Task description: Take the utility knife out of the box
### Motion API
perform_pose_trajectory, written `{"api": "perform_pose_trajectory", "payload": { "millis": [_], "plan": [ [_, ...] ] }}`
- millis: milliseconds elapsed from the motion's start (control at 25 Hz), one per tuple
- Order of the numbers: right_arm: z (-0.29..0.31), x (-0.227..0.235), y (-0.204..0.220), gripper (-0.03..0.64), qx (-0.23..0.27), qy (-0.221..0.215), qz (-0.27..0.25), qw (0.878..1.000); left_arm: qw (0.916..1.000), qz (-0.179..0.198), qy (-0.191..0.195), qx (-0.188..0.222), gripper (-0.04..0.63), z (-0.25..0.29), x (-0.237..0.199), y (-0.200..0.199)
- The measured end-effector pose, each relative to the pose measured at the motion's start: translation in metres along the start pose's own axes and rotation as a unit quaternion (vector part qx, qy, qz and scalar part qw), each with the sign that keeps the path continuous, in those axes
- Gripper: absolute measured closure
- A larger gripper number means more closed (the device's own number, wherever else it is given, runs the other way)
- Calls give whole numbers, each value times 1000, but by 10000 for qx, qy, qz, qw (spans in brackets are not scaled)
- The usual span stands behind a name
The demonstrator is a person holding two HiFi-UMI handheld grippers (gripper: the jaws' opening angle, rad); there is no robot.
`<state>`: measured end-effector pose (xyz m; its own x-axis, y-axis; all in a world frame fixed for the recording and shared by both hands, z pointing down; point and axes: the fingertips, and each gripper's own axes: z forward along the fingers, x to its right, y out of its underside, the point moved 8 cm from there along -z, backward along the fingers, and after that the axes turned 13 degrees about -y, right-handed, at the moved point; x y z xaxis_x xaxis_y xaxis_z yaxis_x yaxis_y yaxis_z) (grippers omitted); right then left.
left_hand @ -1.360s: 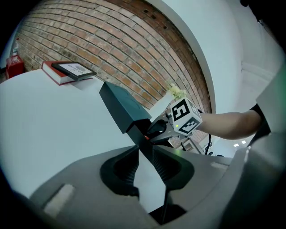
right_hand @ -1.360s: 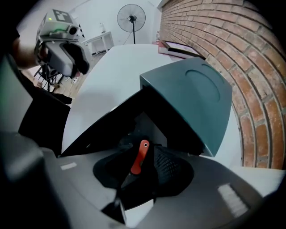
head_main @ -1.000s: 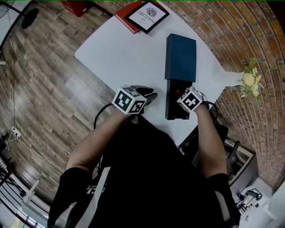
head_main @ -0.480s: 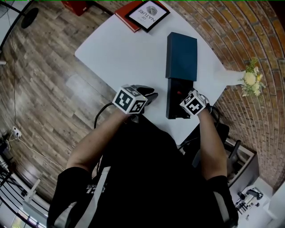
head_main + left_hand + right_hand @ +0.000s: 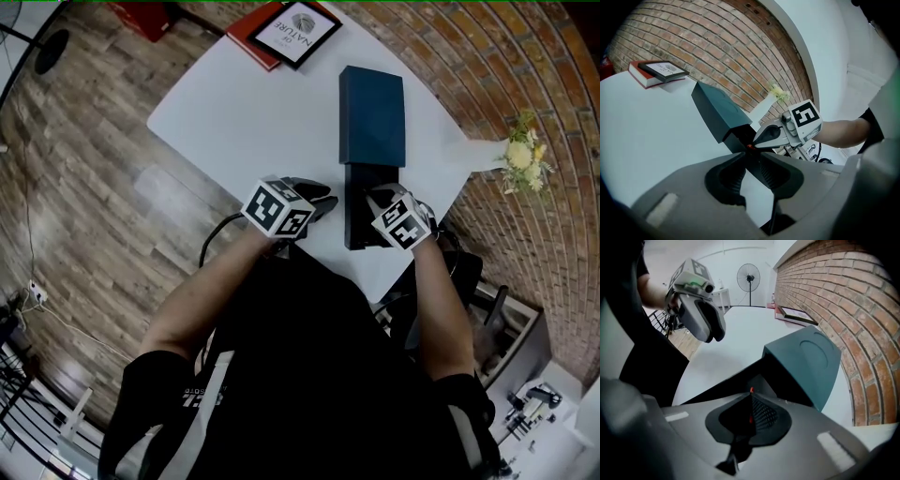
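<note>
Table: a white round top (image 5: 234, 112) stood over a wood floor (image 5: 84, 178), with a brick wall (image 5: 843, 291) beside it
Box: a dark teal box (image 5: 372, 108) lay lengthwise on the right half of the table; its sleeve (image 5: 808, 362) was slid toward the far end, and the black tray (image 5: 354, 211) stuck out of the end near the person
Utility knife: only a thin part with a red mark (image 5: 751, 390) showed at the right gripper's tips, over the open tray; the rest of it was hidden in the dark of the tray and behind the gripper
Right gripper: the right gripper (image 5: 375, 199) pointed steeply down into the bared tray; its jaws had just been closing and stood together, with the thin red sliver of the utility knife pinched between the pads (image 5: 761, 414)
Left gripper: the left gripper (image 5: 322, 201) was just left of the tray near the table's front edge, aimed toward the box; its jaws were apart and only white table showed in the gap
Gap between grippers: the two were near each other but not touching
Far end of table: a framed print (image 5: 293, 28) lay on a red book (image 5: 255, 39)
Beyond the table: yellow flowers (image 5: 520, 159) at the right, and a standing fan (image 5: 748, 276) in the right gripper view
</note>
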<state>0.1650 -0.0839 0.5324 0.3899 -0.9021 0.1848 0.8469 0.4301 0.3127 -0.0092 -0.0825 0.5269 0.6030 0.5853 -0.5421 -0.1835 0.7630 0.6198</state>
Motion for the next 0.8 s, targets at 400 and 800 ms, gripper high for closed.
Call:
{"api": "perform_pose_trajectory", "payload": {
  "millis": [400,800],
  "plan": [
    [10,7,-2,618,-214,-45,-336,9992,10000,-23,35,-52,492,-1,-6,3],
    [36,7,17,489,-1269,-253,-766,9886,9999,-72,-149,32,492,-12,-21,-1]
  ]
}}
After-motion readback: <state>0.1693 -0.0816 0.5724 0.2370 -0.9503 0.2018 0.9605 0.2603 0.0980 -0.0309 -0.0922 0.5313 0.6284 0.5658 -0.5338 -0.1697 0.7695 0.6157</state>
